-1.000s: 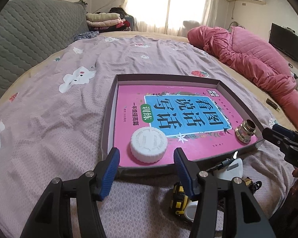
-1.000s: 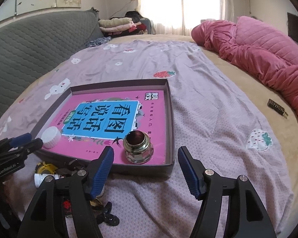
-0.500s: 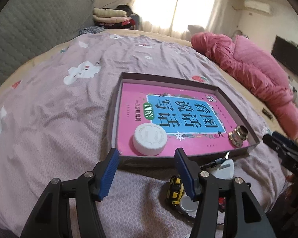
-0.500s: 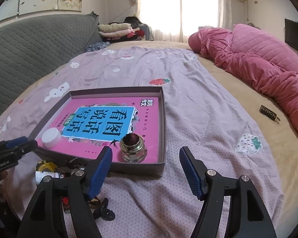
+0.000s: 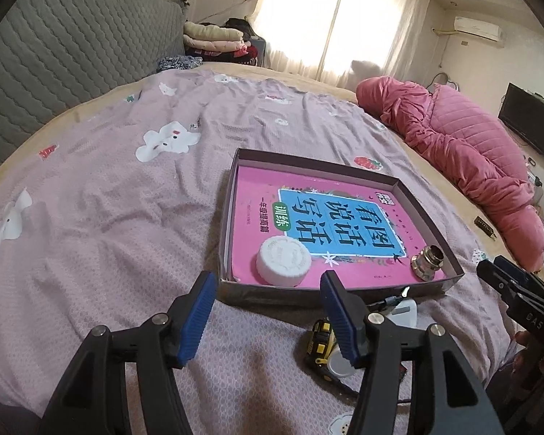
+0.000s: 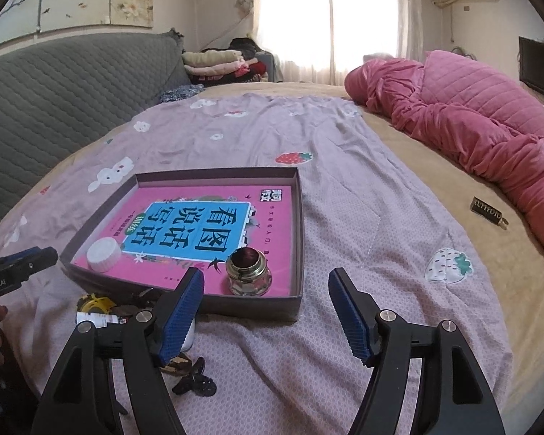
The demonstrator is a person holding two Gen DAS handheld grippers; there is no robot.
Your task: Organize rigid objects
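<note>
Both tongs hover low over the bed (image 5: 108, 188), spread wide, nothing held. Left tongs (image 5: 266, 306) sit just short of the near wall of the shallow dark box (image 5: 431, 210); right tongs (image 6: 266, 306) sit near the box's near right corner (image 6: 297, 304).

Inside the box: a pink and blue book (image 6: 199, 224) lies flat and covers the bottom. On the book, a white ribbed cap (image 5: 283, 261) near the front left, upright, top up. A small glass jar (image 6: 248, 272) with metal neck stands upright at the front right corner, no lid, dark inside.

Outside the box, on the bed sheet just before its near wall, is a loose pile: a yellow and black tape measure (image 5: 321, 337), a white plastic piece (image 5: 404, 310), a thin dark pen-like tool (image 5: 388, 301) touching the box wall, and a black clip-like item (image 6: 196, 384) under the right tongs' left finger. Exact contacts in the pile are unclear.

A small dark rectangular tag (image 6: 486, 210) lies well apart on the tan mattress, near the pink quilt (image 6: 471, 123).
</note>
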